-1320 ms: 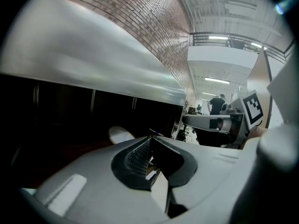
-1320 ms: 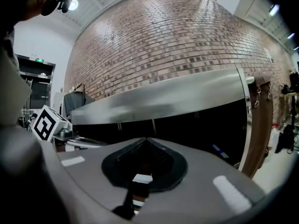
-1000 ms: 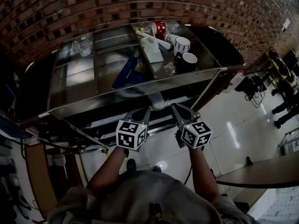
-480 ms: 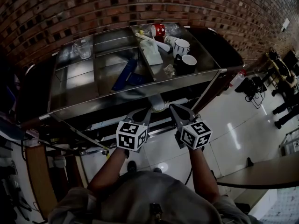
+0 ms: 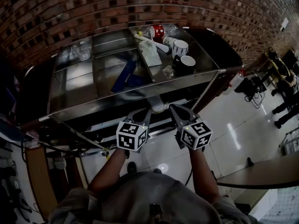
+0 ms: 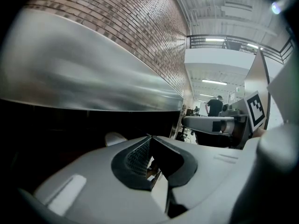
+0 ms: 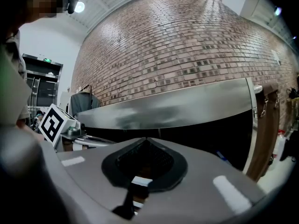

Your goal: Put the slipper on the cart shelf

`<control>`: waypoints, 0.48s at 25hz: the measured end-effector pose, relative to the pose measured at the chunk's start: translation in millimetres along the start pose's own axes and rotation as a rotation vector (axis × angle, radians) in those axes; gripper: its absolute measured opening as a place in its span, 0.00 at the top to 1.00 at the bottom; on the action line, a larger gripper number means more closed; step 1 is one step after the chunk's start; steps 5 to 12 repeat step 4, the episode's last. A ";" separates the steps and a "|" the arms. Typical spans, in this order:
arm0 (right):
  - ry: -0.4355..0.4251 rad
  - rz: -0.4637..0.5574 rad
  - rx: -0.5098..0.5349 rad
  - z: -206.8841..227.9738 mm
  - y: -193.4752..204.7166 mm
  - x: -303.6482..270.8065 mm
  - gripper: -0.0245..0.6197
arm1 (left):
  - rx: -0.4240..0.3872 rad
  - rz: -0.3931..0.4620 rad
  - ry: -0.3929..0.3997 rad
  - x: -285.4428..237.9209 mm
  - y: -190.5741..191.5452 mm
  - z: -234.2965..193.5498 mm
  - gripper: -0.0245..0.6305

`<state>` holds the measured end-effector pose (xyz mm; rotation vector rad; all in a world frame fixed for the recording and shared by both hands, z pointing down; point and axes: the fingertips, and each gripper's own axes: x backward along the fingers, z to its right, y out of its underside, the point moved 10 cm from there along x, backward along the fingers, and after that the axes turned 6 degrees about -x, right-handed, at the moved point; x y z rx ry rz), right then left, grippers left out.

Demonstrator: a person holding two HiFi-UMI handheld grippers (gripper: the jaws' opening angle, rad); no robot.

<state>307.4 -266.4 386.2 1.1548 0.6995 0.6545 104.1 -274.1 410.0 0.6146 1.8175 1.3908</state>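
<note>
Holding the left gripper [image 6: 149, 136] and the right gripper [image 7: 146, 139] side by side, low, just in front of the front rim of the steel cart table [image 5: 74, 85]. Both aimed at the dark gap beneath that rim. Fingers of both pressed together, tip against tip, pinching nothing.

Blue slipper [image 5: 126, 76] lying flat in the middle bay of the table top, well apart from both grippers and touched by neither. Judged from that, already resting on a cart shelf. No telling whether some lower shelf was intended instead.

Likely troubles from here, as a judgement only:

- Lifting straight up from this spot: probably a knock against the lip of the rim overhead. Better to draw back first, then rise.
- Reaching for the slipper with fingers shut: likely to shove it along the smooth steel instead of taking it. Spread them before closing in.
- Swinging the right gripper wide over the top: danger to the nearer mug [image 5: 187, 62], the farther mug [image 5: 181, 46] and the white carton [image 5: 150, 50]. All crowded in the bay just right of the slipper, all easy to tip.
- Pinching only a thin edge of the slipper: probable droop and slide out of the grip. Safer to take it across the middle.
</note>
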 end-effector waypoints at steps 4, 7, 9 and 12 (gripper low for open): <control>-0.001 -0.002 0.005 0.5 -0.6 0.1 0.96 | -0.001 0.000 0.002 -1.0 -0.3 1.3 0.95; -0.001 -0.002 0.005 0.5 -0.6 0.1 0.96 | -0.001 0.000 0.002 -1.0 -0.3 1.3 0.95; -0.001 -0.002 0.005 0.5 -0.6 0.1 0.96 | -0.001 0.000 0.002 -1.0 -0.3 1.3 0.95; -0.001 -0.002 0.005 0.5 -0.6 0.1 0.96 | -0.001 0.000 0.002 -1.0 -0.3 1.3 0.95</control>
